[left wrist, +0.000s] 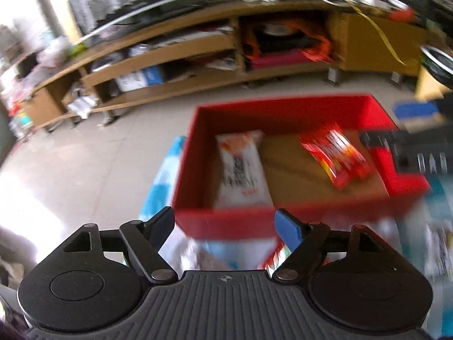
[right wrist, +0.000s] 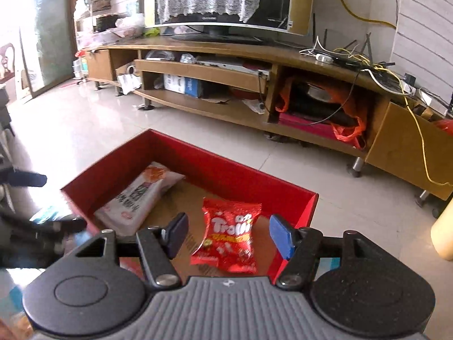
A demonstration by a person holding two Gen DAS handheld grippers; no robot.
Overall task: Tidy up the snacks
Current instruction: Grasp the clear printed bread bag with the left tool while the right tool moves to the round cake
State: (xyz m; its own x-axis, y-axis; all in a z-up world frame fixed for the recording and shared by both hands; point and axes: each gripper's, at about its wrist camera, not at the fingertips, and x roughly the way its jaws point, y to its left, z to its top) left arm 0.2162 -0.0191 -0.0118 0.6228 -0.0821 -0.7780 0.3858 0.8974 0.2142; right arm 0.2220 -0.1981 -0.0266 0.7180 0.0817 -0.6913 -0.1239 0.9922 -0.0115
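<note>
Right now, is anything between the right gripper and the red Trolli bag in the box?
Nothing visible. The right gripper is open above the red box, and the Trolli bag lies uncovered on the box floor, apart from the white snack pack.

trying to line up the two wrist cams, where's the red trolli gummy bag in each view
Left wrist: the red Trolli gummy bag lies right of centre, blurred, on the right side of the red cardboard box, on its brown floor.
Right wrist: the same bag sits low at centre, between the open right tool fingers.
Shared landmark: the white snack packet lying to the bag's left in the box.
</note>
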